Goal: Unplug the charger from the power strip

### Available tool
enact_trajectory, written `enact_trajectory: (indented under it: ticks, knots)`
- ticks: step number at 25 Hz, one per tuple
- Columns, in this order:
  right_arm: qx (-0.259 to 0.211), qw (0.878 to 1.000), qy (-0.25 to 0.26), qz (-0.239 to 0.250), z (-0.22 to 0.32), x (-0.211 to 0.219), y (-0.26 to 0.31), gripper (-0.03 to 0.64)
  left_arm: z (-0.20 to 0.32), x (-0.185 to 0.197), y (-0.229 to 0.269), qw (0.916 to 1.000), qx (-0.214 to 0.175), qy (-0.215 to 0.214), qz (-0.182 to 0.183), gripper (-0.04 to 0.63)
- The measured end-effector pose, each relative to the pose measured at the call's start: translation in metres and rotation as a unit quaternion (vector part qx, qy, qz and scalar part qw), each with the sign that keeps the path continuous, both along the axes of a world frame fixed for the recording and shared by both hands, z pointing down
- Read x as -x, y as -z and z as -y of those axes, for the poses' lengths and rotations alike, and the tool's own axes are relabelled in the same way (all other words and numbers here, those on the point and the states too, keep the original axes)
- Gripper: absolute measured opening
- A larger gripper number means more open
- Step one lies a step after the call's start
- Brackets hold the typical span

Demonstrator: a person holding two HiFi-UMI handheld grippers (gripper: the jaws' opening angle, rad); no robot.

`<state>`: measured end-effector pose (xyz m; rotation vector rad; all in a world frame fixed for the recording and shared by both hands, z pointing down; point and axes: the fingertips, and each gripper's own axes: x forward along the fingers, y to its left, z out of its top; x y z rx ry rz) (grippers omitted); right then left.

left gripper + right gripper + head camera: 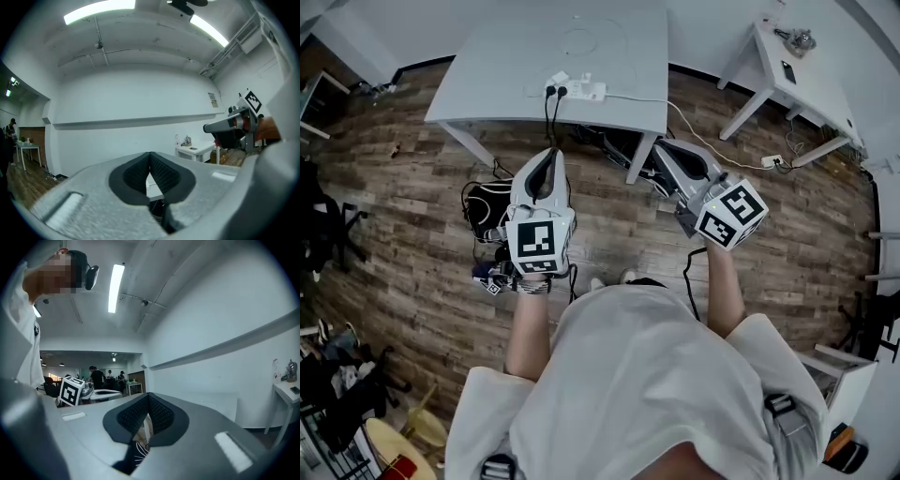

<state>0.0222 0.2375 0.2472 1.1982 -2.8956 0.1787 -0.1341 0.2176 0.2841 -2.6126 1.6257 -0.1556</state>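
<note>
- Left claw point(550, 157): jaws together, empty, level, short of the pale grey rectangular bench point(609, 37).
- Right claw point(667, 155): jaws together, empty.
- White plastic power strip point(581, 91) lies near the bench's near edge, with the small white charger point(558, 81) at its left end.

The power strip point(581, 91) is a white bar lying flat on the white table point(609, 42), close to its near edge and roughly parallel to it. At its left end sit two dark plugs point(556, 92), still seated, their black cords dropping over the edge. A small white block, likely the charger point(559, 79), stands against the same end. A white cable point(639, 97) leaves the strip's right end.
</note>
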Motion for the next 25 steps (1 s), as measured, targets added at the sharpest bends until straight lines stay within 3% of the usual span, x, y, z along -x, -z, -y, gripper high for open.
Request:
enact_trajectory:
  ticks: [9,18,25]
  knots:
    - [-0.034,0.996,-0.031,-0.077,-0.001,0.020,-0.013,0.002,0.002,0.015,-0.009,0.9998,0.008,-0.018,0.006,0.005]
    - [-0.045,0.998,-0.023,-0.047,0.025,0.031,-0.024,0.002,0.033,0.027,-0.024,0.9997,0.018,-0.014,0.002,0.005]
    - [-0.072,0.996,-0.014,-0.050,0.096,0.015,-0.028,0.002,0.101,0.013,-0.026,0.9999,0.011,-0.002,0.006,0.005]
